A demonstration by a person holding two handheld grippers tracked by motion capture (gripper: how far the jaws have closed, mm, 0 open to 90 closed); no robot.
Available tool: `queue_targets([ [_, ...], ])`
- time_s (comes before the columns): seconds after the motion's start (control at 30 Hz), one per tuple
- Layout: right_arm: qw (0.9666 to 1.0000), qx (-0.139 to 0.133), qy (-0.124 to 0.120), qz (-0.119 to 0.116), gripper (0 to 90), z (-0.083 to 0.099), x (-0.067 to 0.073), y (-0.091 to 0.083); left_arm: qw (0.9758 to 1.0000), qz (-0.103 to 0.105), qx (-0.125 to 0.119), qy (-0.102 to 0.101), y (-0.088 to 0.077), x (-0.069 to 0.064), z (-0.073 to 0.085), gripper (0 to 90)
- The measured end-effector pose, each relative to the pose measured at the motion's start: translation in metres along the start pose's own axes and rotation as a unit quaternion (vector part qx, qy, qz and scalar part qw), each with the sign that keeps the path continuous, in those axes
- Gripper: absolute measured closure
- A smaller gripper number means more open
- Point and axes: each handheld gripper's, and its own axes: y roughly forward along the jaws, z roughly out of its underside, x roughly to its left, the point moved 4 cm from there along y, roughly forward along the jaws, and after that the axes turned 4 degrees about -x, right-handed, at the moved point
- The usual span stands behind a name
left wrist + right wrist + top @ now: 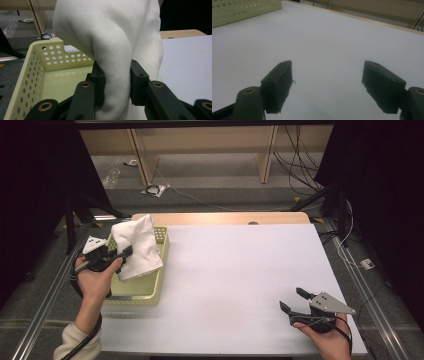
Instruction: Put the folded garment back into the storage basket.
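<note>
A: Begin with the left tool (pixel 113 85). What does it have?

B: Its two black jaws are closed on a fold of the white cloth (pixel 110 37). The pads press the fabric from both sides, so the gap between them is only as wide as the bunched cloth. In the high view the left tool (pixel 126 254) holds the cloth (pixel 136 246) lifted above the yellow basket (pixel 135 296), and the cloth hangs partly over the right wall of the basket.

A: And the right tool?

B: The right tool (pixel 328 85) has its jaws wide apart with nothing between them. In the high view it (pixel 294 301) rests low over the white tabletop (pixel 235 270), at the near right corner, well apart from the basket.

A: Which step is this, you think?

B: I judge that the cloth is being carried at the basket, either out of it or into it; from the pictures alone I cannot tell which direction. The basket looks bare inside where its floor shows.

A: What does the next move need?

B: A firm grip and enough height so the hanging part passes the basket wall without catching. If the cloth goes to the tabletop, the free right tool could take a corner to spread it
</note>
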Motion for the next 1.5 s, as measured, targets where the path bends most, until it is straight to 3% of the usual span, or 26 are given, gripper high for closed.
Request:
queue_targets([
  [0.4,1.0000,0.002,-0.002,0.005,25.3,-0.001,-0.001,-0.001,0.9998,-0.004,0.018,-0.004,0.004,0.009,0.005,69.5],
  [0.6,1.0000,0.002,-0.001,0.007,25.3,-0.001,-0.001,-0.001,0.9994,-0.004,0.033,0.003,0.009,0.012,0.007,69.5],
  [1.0,1.0000,0.002,-0.002,0.006,25.3,0.000,-0.001,0.000,0.9986,0.005,0.053,0.001,0.012,0.016,0.009,69.5],
  [1.27,1.0000,0.004,-0.002,0.008,25.3,0.000,-0.002,0.000,0.9964,0.006,0.084,0.003,0.018,0.019,0.014,69.5],
  [1.5,1.0000,0.004,0.001,0.008,25.3,0.000,-0.002,0.000,0.9926,0.006,0.121,0.007,0.030,0.023,0.019,69.5],
])
